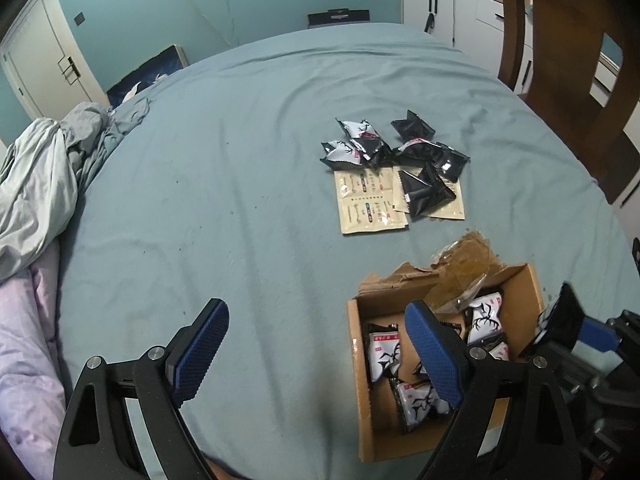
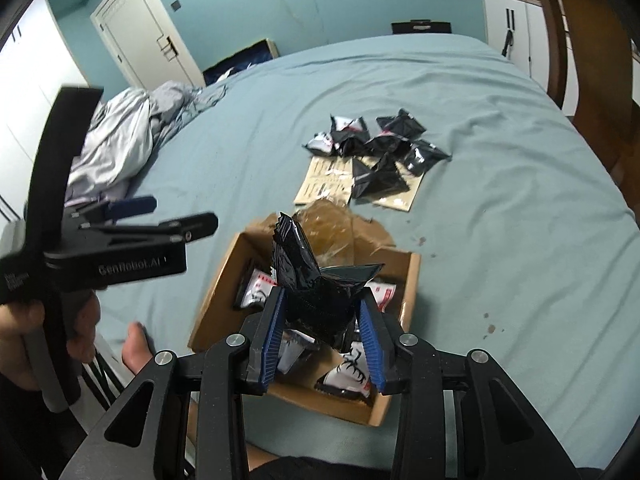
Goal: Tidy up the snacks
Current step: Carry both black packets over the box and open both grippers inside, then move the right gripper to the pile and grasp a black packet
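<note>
My right tongs (image 2: pixel 322 334) clamp a black snack packet (image 2: pixel 316 292) above the cardboard box (image 2: pixel 216 288) near the bed's (image 2: pixel 500 240) front edge, my left tongs (image 1: pixel 316 356) gape empty, several packets already boxed, a pile (image 2: pixel 376 148) mid-bed remaining

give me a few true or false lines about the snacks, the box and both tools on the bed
1. The right tool is shut on a black snack packet. True.
2. The left tool holds a packet. False: it is open with nothing between its fingers.
3. The cardboard box has no packets in it. False: several white and black packets lie inside.
4. A pile of packets lies on the bed sheet beyond the box. True.
5. The flat beige sachets lie inside the box. False: they lie on the sheet, partly under the pile.
</note>
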Available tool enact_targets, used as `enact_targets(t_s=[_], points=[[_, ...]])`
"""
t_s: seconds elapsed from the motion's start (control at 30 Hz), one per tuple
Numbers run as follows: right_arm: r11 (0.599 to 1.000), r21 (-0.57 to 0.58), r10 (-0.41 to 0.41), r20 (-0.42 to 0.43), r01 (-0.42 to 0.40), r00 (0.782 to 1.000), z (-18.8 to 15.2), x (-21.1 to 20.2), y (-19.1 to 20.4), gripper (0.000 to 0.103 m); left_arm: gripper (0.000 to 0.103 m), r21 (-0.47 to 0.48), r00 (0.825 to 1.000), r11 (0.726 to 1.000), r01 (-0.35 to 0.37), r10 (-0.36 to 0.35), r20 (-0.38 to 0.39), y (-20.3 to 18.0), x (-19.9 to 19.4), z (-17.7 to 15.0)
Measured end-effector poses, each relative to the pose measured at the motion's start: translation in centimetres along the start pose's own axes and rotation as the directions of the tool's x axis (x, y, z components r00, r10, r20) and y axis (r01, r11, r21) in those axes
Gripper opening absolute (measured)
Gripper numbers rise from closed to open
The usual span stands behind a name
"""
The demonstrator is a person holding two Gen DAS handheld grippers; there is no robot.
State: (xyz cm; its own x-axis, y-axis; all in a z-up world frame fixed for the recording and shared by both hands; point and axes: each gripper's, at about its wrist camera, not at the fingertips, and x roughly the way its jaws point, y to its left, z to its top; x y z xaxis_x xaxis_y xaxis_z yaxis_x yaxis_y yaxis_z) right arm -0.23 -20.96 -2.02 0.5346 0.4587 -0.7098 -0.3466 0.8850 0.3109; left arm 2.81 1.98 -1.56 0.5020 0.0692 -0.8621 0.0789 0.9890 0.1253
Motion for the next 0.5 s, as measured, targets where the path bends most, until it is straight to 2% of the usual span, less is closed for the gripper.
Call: enact_targets(t_s=[0.2,0.27,0.33,0.5], points=[[0.998,0.050,0.034,-0.031,-0.032,0.999,0.3,0.7,-0.3,0.043,0.091,-0.013,1.000,1.000,0.006,-0.006,-0.027,0.3,0.4,-0.1],[0.996,0.084,0.040,-0.021,-0.039,0.999,0.3,0.7,-0.8,0.059,0.091,-0.018,1.000,1.000,0.008,-0.009,-0.028,0.3,0.4,-0.2],[0.993,0.117,0.025,0.011,-0.026,1.000,0.4,0.3,-1.4,0.067,0.091,-0.017,1.000,1.000,0.007,-0.007,-0.027,0.3,0.3,-0.2],[0.987,0.161,-0.018,0.066,0.007,0.998,0.0,-0.7,-1.8,0.069,0.091,-0.002,0.999,1.000,0.000,0.000,-0.039,0.1,0.5,-0.3]])
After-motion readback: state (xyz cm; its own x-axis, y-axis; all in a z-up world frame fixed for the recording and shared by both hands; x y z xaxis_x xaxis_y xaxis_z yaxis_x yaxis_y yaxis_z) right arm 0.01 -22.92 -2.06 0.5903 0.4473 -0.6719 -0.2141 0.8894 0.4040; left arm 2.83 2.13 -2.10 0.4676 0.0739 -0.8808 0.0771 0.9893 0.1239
